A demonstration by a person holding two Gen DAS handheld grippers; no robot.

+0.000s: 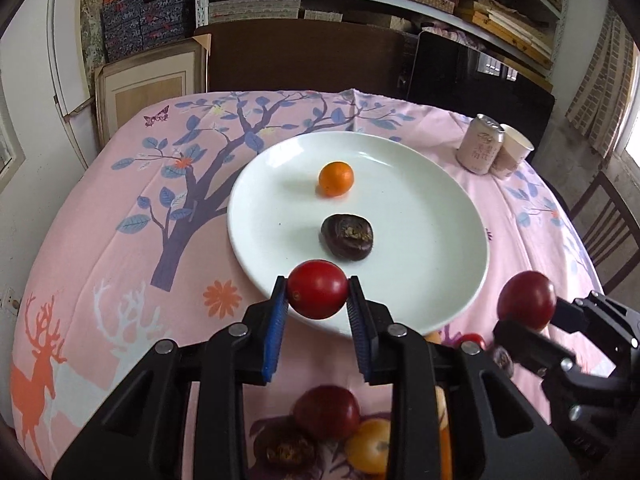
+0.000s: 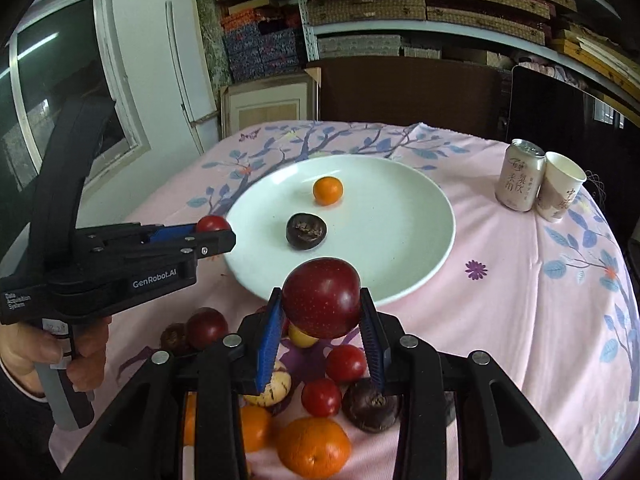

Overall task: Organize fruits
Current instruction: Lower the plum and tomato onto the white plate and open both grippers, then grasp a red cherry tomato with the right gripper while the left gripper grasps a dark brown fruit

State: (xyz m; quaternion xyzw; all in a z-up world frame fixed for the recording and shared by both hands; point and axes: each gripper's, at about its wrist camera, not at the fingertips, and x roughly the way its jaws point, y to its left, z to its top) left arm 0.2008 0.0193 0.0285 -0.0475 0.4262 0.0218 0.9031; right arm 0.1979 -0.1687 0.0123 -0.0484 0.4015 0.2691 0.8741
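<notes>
Right under my lenses, both grippers are loaded: my right gripper (image 2: 322, 312) is clamped on a big dark red plum (image 2: 322, 297), my left gripper (image 1: 318, 300) on a smaller red tomato (image 1: 317, 289), both hanging over the near rim of the white plate (image 1: 420, 280). On it sit a dark chestnut (image 1: 347, 237) and a little orange (image 1: 336, 178); more fruit is piled on the cloth below. Risk? Round, smooth skins pinched at their sides could squirt out, or roll off that shallow plate if I let go too high.
</notes>
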